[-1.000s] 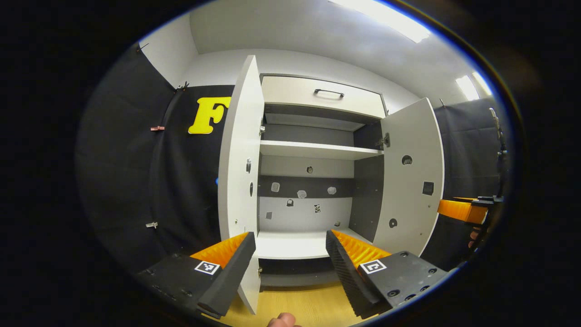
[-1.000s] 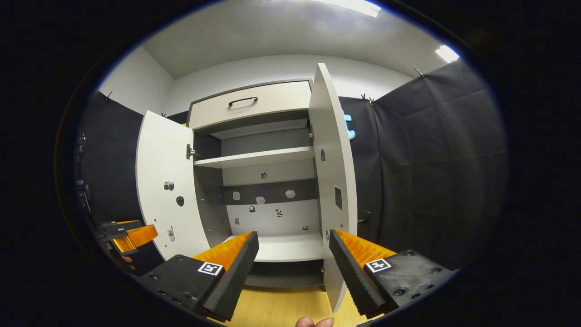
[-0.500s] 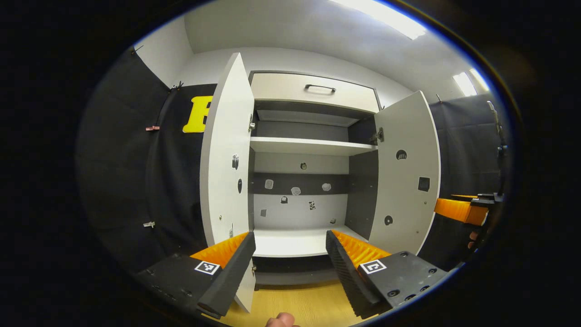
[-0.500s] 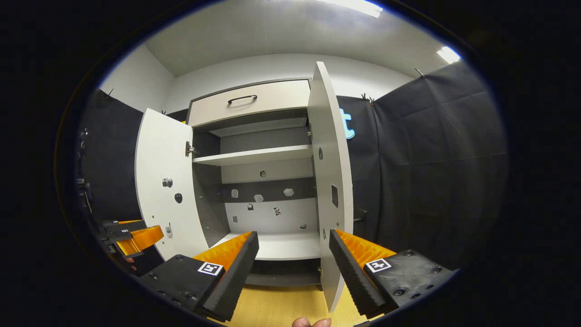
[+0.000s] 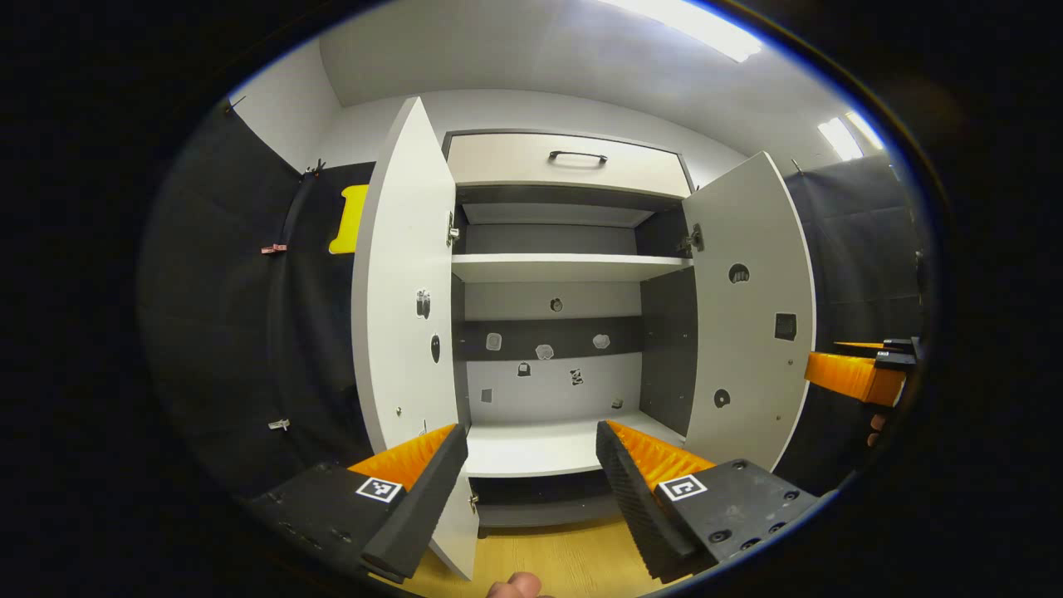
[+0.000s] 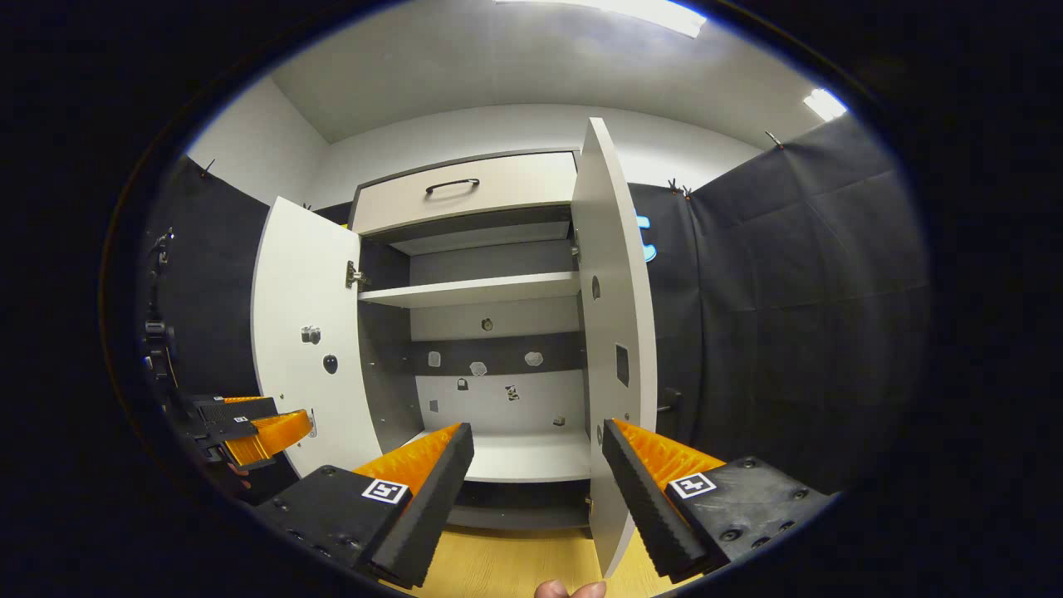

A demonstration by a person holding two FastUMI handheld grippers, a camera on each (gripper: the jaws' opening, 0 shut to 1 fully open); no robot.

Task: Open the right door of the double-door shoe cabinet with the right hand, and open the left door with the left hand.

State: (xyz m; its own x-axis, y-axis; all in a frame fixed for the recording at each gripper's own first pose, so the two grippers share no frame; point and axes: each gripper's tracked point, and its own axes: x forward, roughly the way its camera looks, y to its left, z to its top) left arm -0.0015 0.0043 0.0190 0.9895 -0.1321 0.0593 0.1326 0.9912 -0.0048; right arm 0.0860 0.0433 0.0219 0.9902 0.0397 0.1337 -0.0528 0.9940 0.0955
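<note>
The white shoe cabinet stands with both doors swung wide. In the left gripper view the left door [image 5: 407,282] is nearly edge-on and the right door [image 5: 751,307] angles outward; my left gripper [image 5: 527,477] is open in front of the lower shelf [image 5: 531,444], holding nothing. The right gripper [image 5: 859,374] appears at the far right past the right door. In the right gripper view the right door [image 6: 614,332] stands edge-on and the left door [image 6: 307,332] opens leftward; my right gripper [image 6: 536,482] is open and holds nothing. The left gripper [image 6: 245,423] shows at lower left.
A closed drawer with a dark handle [image 5: 577,156] tops the cabinet. A white middle shelf [image 5: 569,266] spans the bare interior. Black cloth walls flank both sides. Wooden floor [image 5: 565,561] lies below, with fingertips [image 6: 569,590] at the bottom edge.
The left door has swung a little further open, showing more of its inner face. Both grippers stay open; the views shift slightly.
</note>
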